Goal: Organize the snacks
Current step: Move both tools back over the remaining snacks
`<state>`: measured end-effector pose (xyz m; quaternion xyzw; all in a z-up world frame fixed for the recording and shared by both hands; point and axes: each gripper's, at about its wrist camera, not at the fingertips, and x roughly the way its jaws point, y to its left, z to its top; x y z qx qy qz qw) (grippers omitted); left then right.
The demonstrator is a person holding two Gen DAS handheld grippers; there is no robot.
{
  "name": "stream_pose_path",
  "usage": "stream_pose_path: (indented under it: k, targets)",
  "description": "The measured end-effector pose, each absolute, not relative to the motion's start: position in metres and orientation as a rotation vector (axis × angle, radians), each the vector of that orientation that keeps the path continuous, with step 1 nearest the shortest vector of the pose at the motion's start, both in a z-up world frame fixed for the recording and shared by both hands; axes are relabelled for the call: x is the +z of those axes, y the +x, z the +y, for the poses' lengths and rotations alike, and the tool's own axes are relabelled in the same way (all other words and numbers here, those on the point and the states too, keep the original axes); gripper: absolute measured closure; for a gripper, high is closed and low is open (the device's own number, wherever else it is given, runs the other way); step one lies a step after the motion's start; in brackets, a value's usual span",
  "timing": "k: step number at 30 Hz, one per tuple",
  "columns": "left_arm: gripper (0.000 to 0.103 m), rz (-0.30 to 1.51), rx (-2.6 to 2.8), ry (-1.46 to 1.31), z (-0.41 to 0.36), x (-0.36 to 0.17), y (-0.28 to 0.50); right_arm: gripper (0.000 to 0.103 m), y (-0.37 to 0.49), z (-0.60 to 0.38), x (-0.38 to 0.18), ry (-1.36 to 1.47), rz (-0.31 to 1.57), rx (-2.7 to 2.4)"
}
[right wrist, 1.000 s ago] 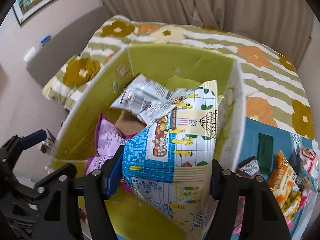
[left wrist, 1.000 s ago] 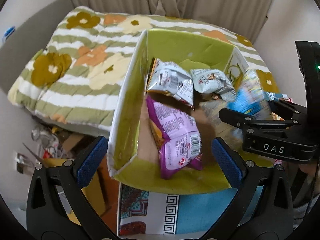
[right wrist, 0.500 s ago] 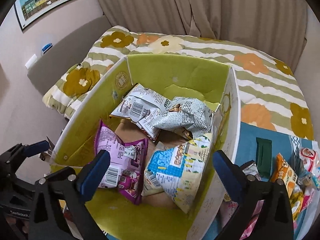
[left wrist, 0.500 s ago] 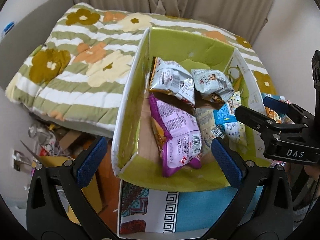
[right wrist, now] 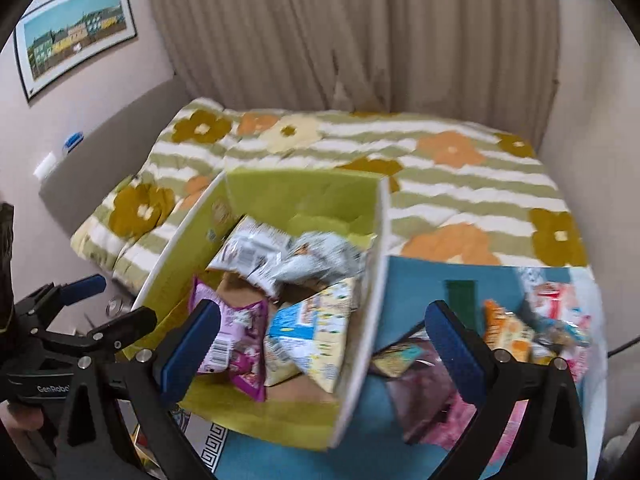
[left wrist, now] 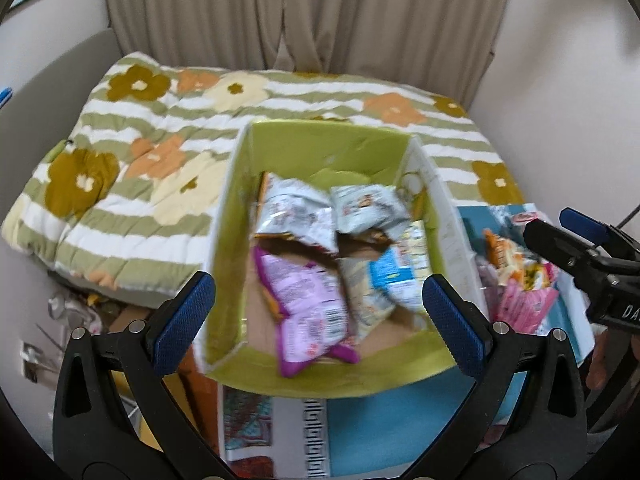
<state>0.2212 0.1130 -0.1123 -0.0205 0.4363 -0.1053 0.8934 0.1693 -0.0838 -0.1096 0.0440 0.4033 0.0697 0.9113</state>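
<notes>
Inside box point(right wrist: 362, 320): four packets; both claws, left point(left wrist: 318, 322) and right point(right wrist: 324, 344), empty, spread wide; next, pile point(right wrist: 516, 332) at three o'clock, one packet, gripped mid-body.

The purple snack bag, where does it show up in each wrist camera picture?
Left wrist: purple snack bag lies low and central, on the box floor.
Right wrist: the bag lies lower left, partly behind the near gripper finger.
Shared landmark: the green box holding it.
</notes>
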Motion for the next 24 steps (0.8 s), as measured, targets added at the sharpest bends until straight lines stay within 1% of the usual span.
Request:
stream_pose_path:
  k: [4, 11, 19, 24]
  targets:
    - [0.001, 0.875, -0.25, -0.035, 0.086, -0.1, 0.208, 0.001, 0.147, -0.112, -0.092, 0.124, 0.776, 0.102]
    - [0.001, 0.829, -0.301, -0.037, 0.013, -0.086, 0.176, 0.001, 0.096, -0.189, -0.077, 0.166, 0.708, 0.011]
    - [0.001, 0.825, -0.35, 0.013, -0.082, -0.096, 0.138, 0.001, 0.052, -0.276, -0.079, 0.205, 0.719, -0.055]
    - [0.001, 0.851, -0.351, 0.011, -0.132, -0.115, 0.12, 0.001, 0.037, -0.32, -0.084, 0.185, 0.722, -0.048]
